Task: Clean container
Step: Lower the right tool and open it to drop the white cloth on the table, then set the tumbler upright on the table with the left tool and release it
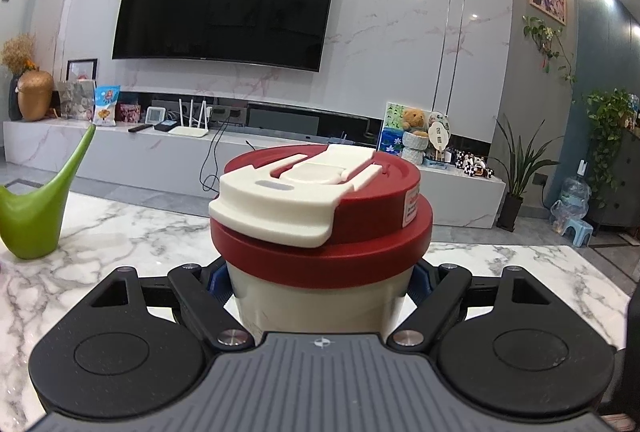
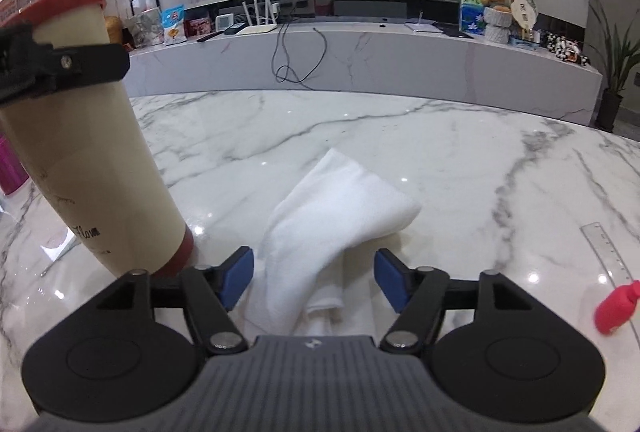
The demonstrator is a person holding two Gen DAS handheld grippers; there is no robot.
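A tall cream tumbler (image 2: 92, 168) with a red lid (image 1: 320, 200) and red base stands on the marble table. My left gripper (image 1: 320, 288) is shut on the tumbler just under the lid; in the right wrist view its black finger (image 2: 80, 66) clamps the upper body. A white cloth (image 2: 332, 216) lies folded on the table right of the tumbler. My right gripper (image 2: 314, 280) is open, its blue pads (image 2: 238, 274) on either side of the cloth's near end, not closed on it.
A green watering can (image 1: 36, 208) stands at the left. A clear ruler (image 2: 608, 248) and a pink-red small bottle (image 2: 614, 306) lie at the right. A magenta object (image 2: 10, 168) sits behind the tumbler. The marble table (image 2: 440, 160) stretches ahead; a TV console is beyond it.
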